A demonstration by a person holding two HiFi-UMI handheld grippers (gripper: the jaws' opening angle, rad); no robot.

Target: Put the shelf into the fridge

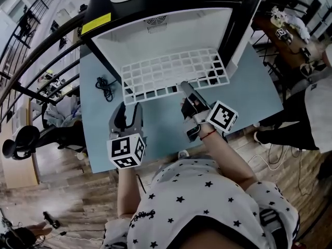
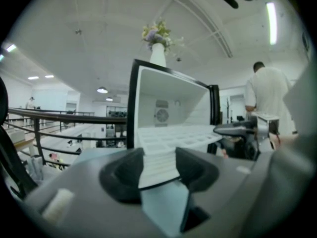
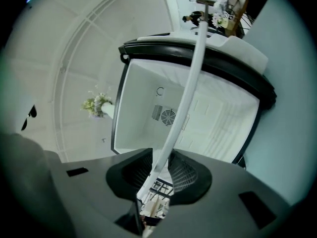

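Half or so of the white grid shelf [image 1: 171, 74] already lies inside the open fridge [image 1: 171, 32], which stands at the far edge of the light blue table [image 1: 244, 82] with its door [image 1: 249, 19] swung out toward the table's right edge. The shelf's front rows stick out of the opening toward the near edge.

The right gripper [image 1: 185, 85] has its jaws closed on the shelf's front edge, right of its middle. In the right gripper view the shelf runs edge-on between the pads and on into the cabinet.

The left gripper [image 1: 132, 107] sits at the shelf's front left corner with its jaws spread wide. In the left gripper view the corner reaches in between the pads [image 2: 195, 167], but they do not appear to press on it, so only the right side carries the shelf.

Done, by my reading: the shelf is lined up with the opening and started in. Left to do: push it the rest of the way back, settle it level on the side supports, then let go and draw both grippers out. Whether the side edges already ride on any rail I cannot tell. A coiled black cable [image 1: 105, 87] lies near the table's left edge, clear of the work.
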